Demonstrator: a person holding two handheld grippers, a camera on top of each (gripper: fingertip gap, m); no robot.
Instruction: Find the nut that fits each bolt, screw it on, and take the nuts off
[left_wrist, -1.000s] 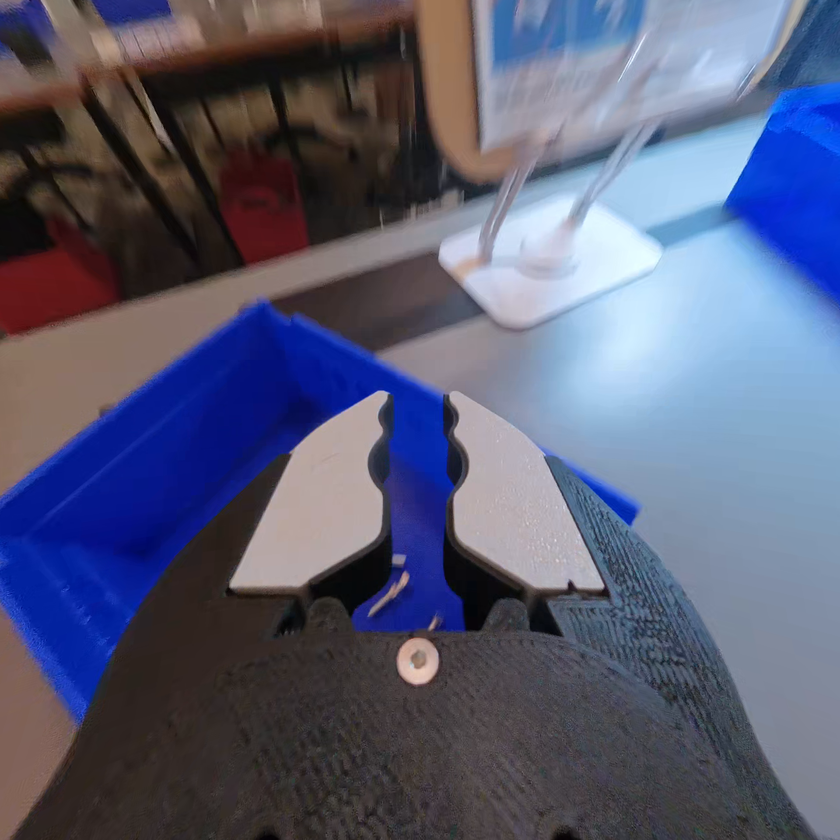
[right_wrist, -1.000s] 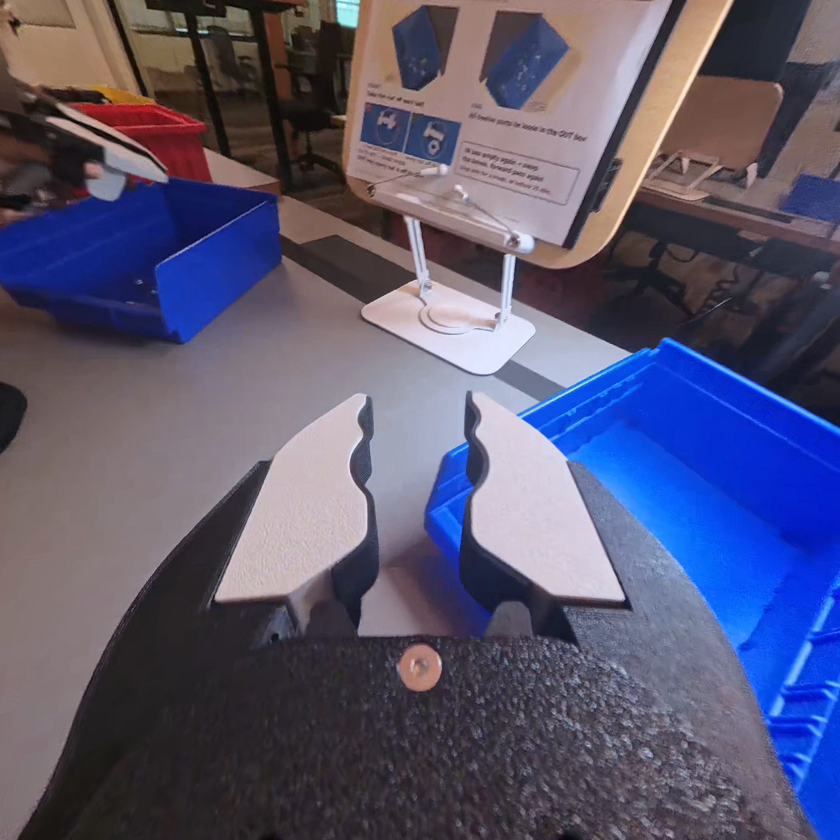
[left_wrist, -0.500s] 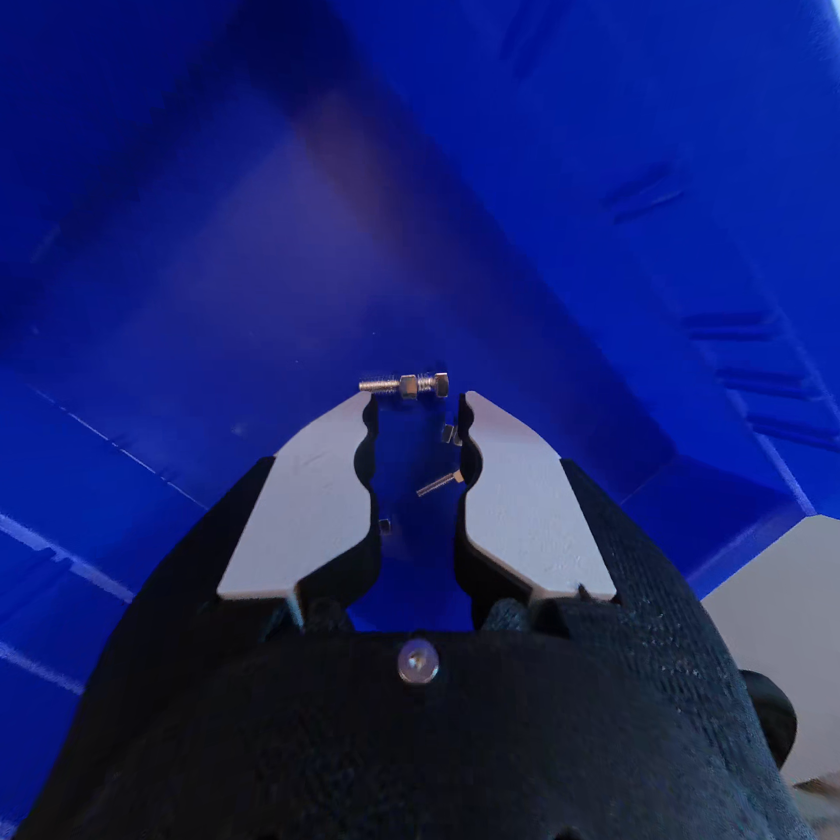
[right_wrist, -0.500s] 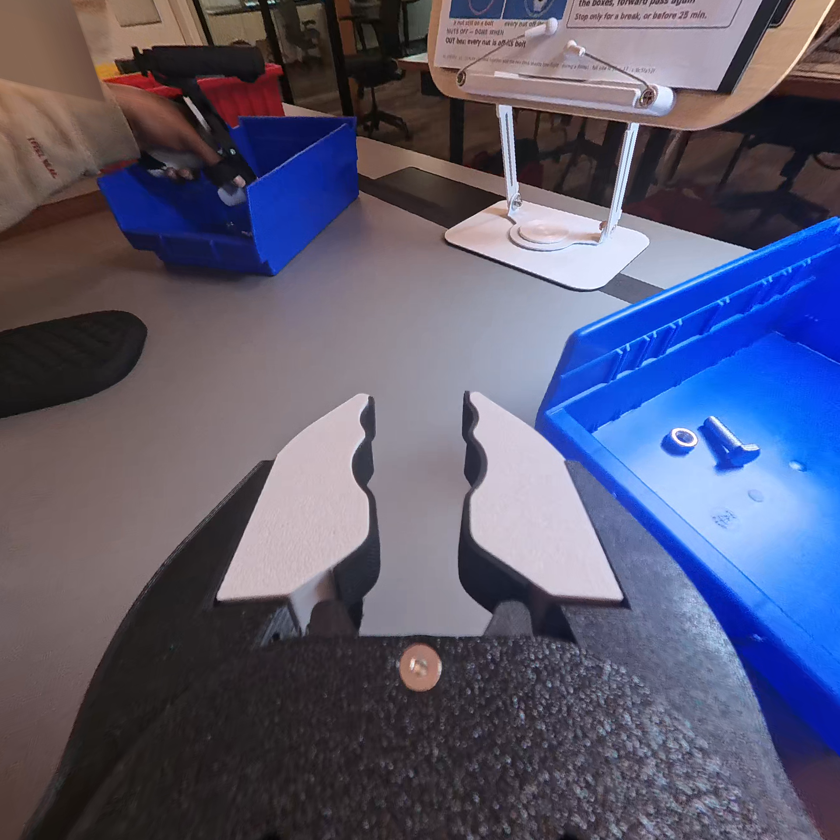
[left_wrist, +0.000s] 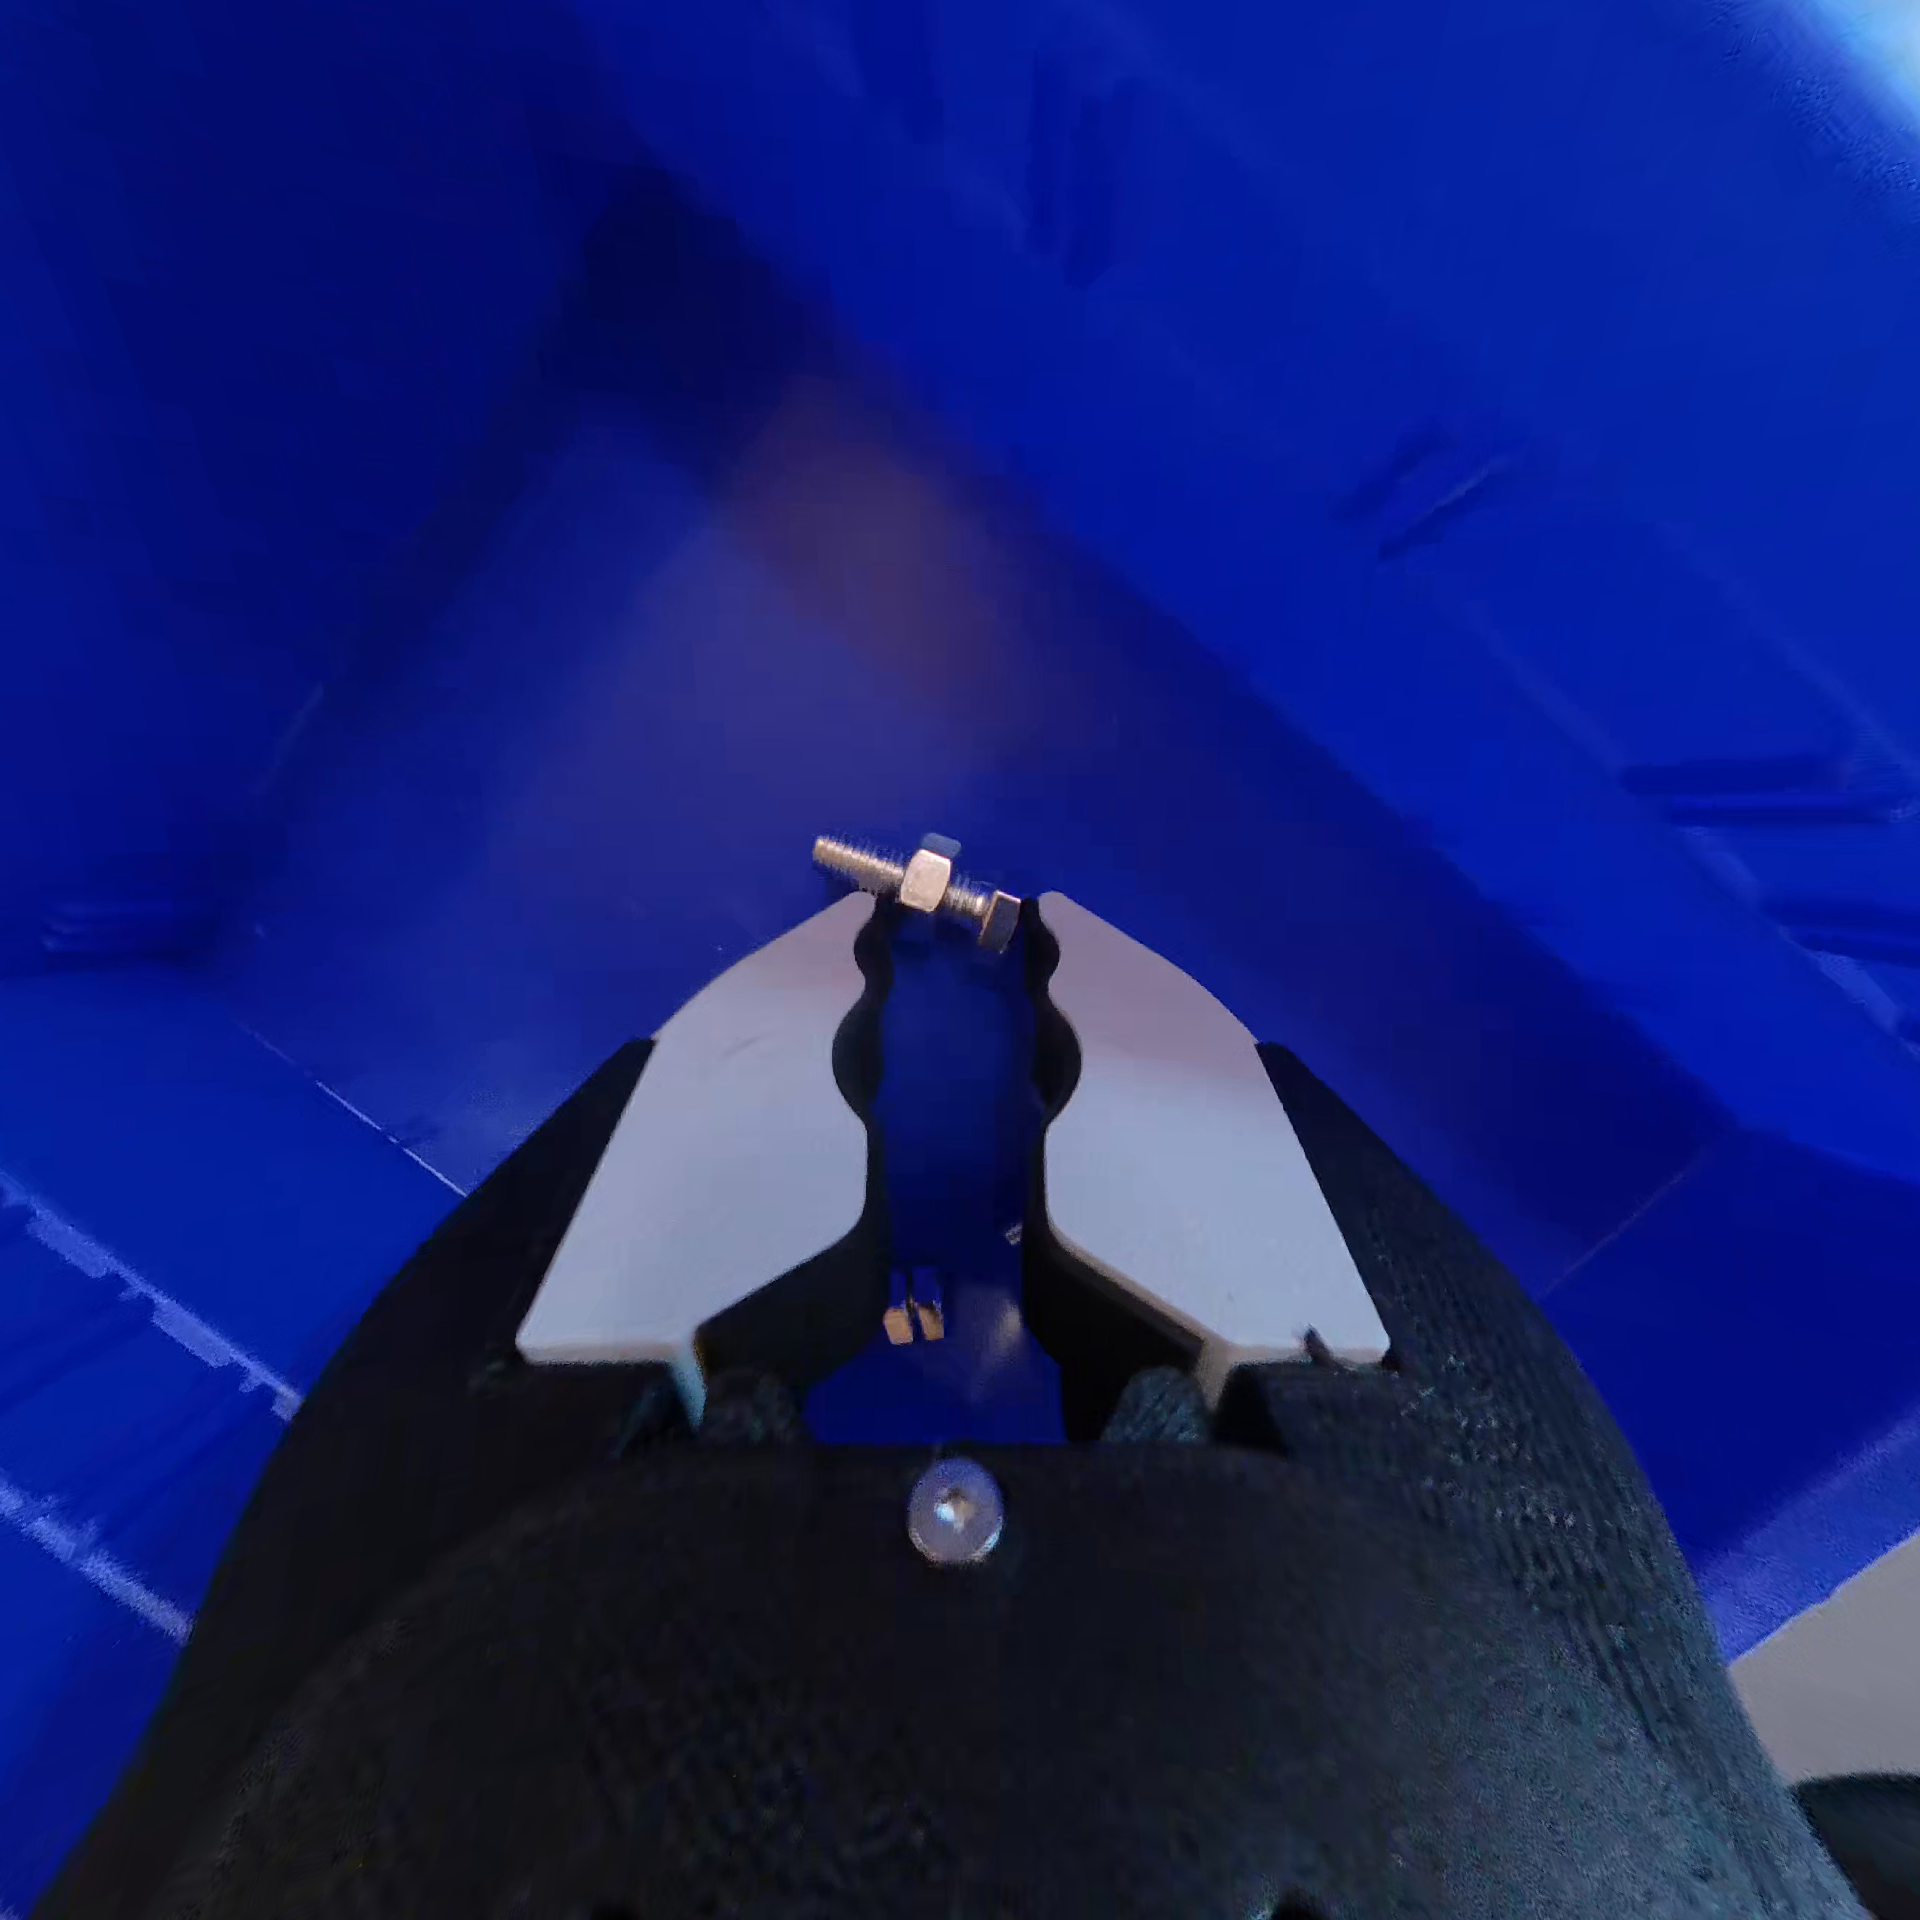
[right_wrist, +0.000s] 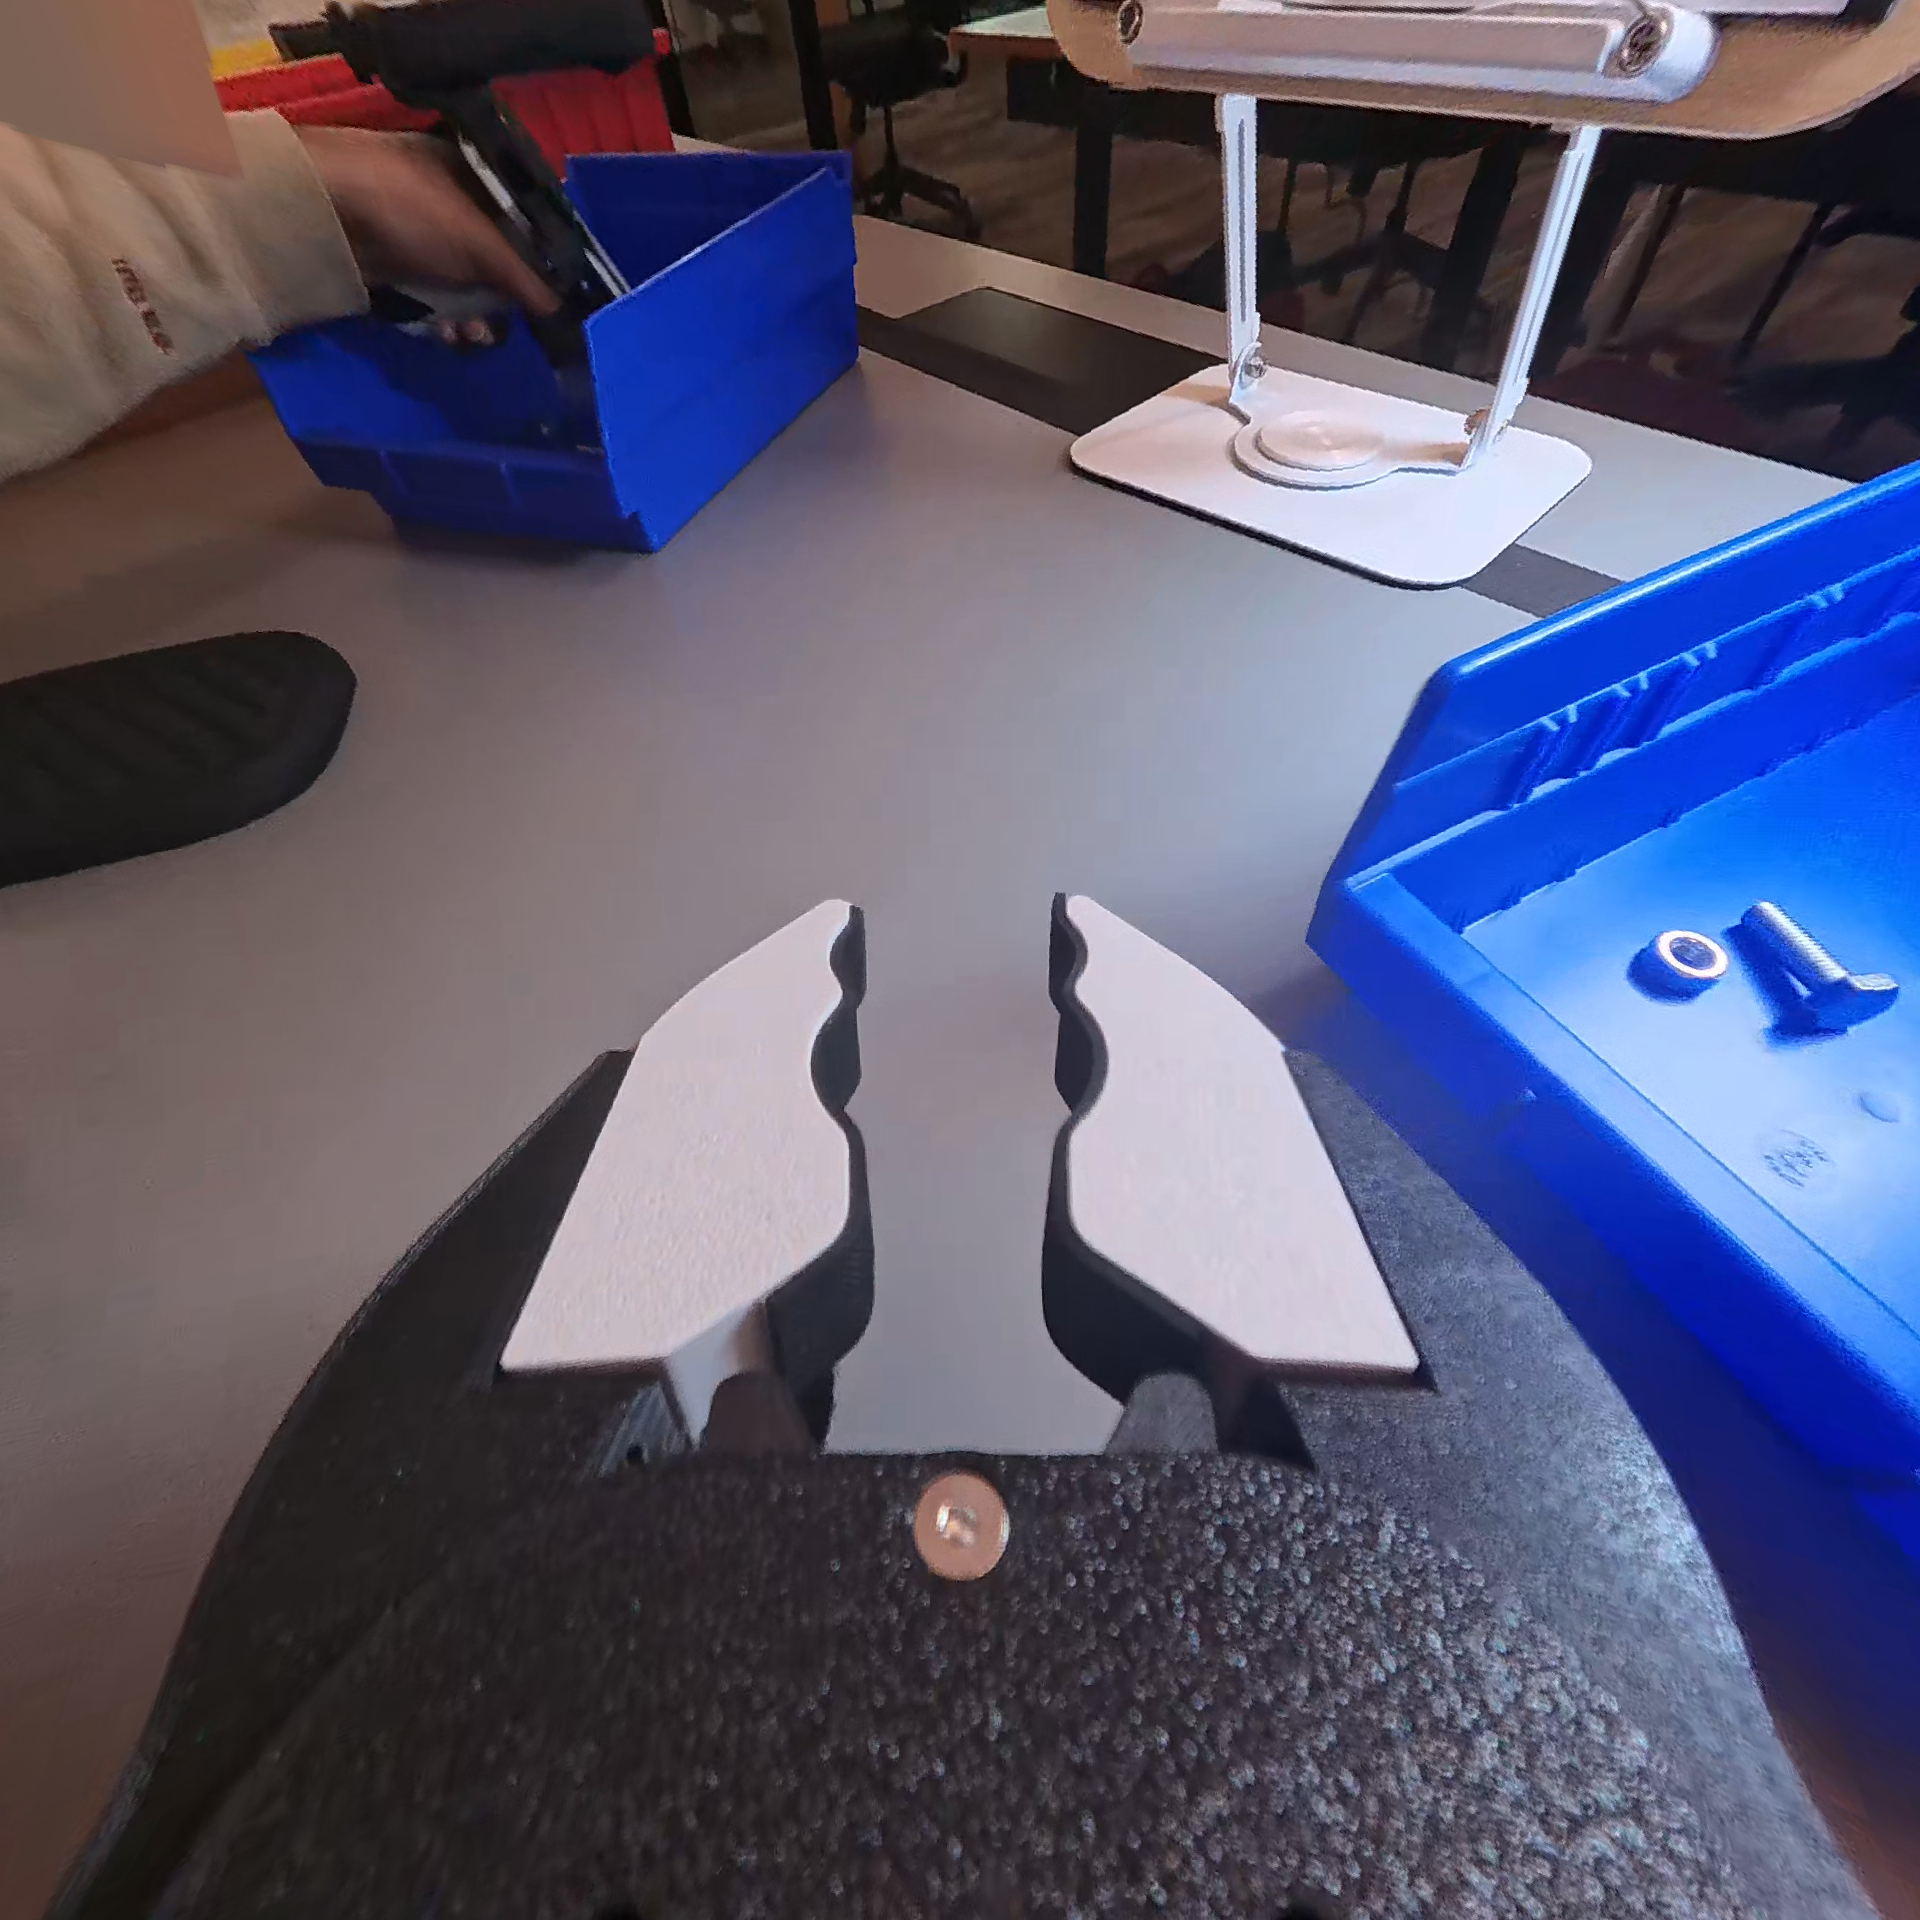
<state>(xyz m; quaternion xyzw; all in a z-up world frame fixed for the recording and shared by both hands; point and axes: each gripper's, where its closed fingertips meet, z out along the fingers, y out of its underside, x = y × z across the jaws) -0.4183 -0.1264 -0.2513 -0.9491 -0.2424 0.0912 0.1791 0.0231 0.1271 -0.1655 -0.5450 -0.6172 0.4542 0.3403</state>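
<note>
Nearing the nutted bolt (left_wrist: 914, 886), left tongs (left_wrist: 948, 914) now nearly touch it.

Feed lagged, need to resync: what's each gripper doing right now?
Left gripper: jaws open, down in the blue bin, tips at a bolt with a nut on it, not clamped.
Right gripper: jaws open, empty, over the grey table.

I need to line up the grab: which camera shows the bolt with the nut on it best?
The left wrist view. The bolt lies crosswise just past the left gripper's open tips, its nut sharp against the blue bin. The right wrist view shows only that bin's outside; the bolt is hidden.
</note>
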